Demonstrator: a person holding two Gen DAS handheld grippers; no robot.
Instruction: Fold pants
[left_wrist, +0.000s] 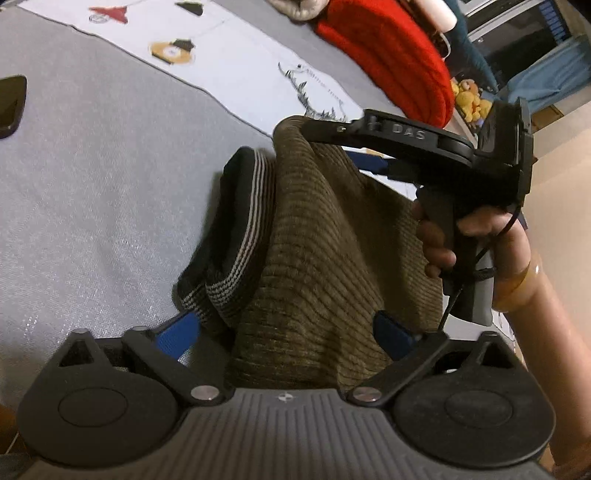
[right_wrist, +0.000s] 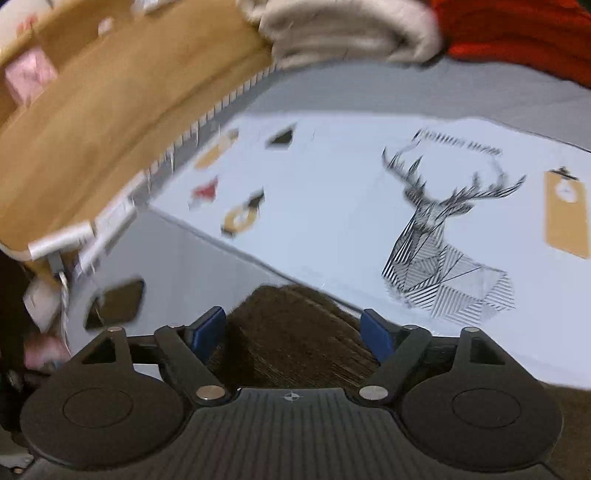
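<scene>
The olive-brown corduroy pants (left_wrist: 325, 258) hang bunched above the grey bed, with their black and grey striped waistband (left_wrist: 240, 236) at the left. My left gripper (left_wrist: 291, 332) is shut on the pants, with the fabric filling the gap between its blue pads. My right gripper (right_wrist: 291, 332) is also shut on the pants (right_wrist: 295, 332). In the left wrist view its black body (left_wrist: 406, 136) is held by a hand and grips the top of the fabric.
A white sheet with a deer print (right_wrist: 443, 236) lies on the grey bed (left_wrist: 92, 184). A red blanket (left_wrist: 388, 51) and a beige folded cloth (right_wrist: 343, 29) lie at the far side. A dark phone (right_wrist: 114, 302) lies at the left. A wooden headboard (right_wrist: 92, 122) stands at the far left.
</scene>
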